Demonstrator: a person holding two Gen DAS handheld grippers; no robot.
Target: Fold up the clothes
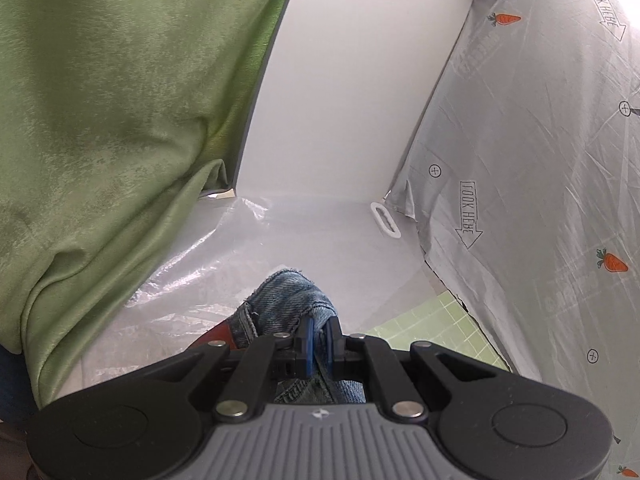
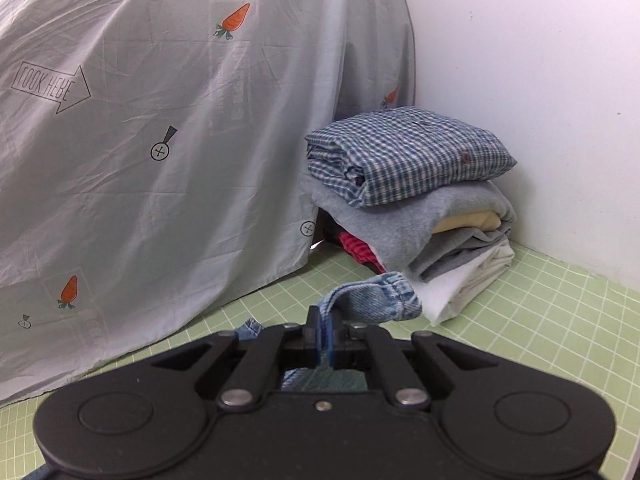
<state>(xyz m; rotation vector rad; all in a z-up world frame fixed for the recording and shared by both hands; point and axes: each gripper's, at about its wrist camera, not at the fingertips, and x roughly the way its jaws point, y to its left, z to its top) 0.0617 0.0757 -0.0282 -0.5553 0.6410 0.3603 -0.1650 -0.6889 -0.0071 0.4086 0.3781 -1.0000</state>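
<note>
My left gripper (image 1: 319,338) is shut on a fold of blue denim garment (image 1: 286,300), which bunches up past the blue pads and hangs below them. My right gripper (image 2: 322,334) is shut on another part of the denim garment (image 2: 376,294), an elasticated hem that sticks out to the right of the pads. Both hold the denim lifted above the green gridded mat (image 2: 540,320). The rest of the garment is hidden under the grippers.
A stack of folded clothes (image 2: 412,200), topped by a blue checked shirt (image 2: 408,152), stands in the corner by the white wall. A grey carrot-print sheet (image 2: 160,140) hangs at the left. A green curtain (image 1: 100,120), clear plastic film (image 1: 192,280) and a white ring (image 1: 386,220) lie ahead of the left gripper.
</note>
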